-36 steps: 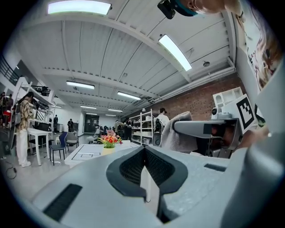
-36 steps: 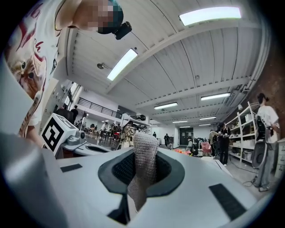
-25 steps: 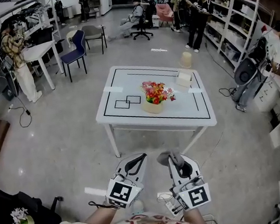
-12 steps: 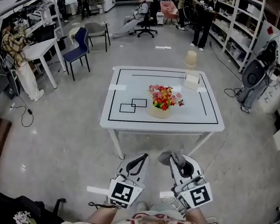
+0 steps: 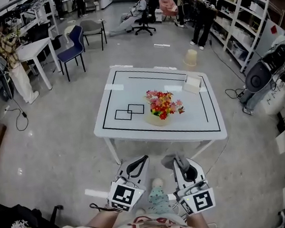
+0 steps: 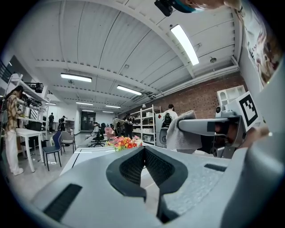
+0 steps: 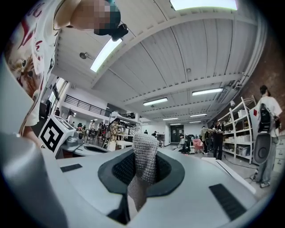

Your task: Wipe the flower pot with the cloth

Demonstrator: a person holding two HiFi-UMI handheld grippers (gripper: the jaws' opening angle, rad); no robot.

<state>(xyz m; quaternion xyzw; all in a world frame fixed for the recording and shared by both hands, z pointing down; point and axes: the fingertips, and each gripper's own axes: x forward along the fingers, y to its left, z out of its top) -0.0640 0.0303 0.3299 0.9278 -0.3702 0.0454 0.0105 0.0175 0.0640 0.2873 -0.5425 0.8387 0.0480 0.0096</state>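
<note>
One counter (image 5: 130, 94): white with a black tape border and two small overlapping taped rectangles (image 5: 130, 111) toward its left edge. It stands ahead of me across a stretch of floor (image 5: 59, 146).
Flower pot (image 5: 157, 119): pale and upright, about mid-counter but closer to the near edge, filled with red, pink and yellow flowers (image 5: 161, 102). Nothing of mine touches it.
White box (image 5: 193, 83): near the far right corner of the counter.
My left gripper (image 5: 138, 163): held level over the floor, well short of the counter's near edge, jaws pressed together with nothing between them.
My right gripper (image 5: 177, 159): just beside the left one, also level, jaws pinching the cloth (image 7: 144, 156).
Cloth: grey and knitted-looking, clamped between my right jaws, its free end standing up past the tips.
</note>
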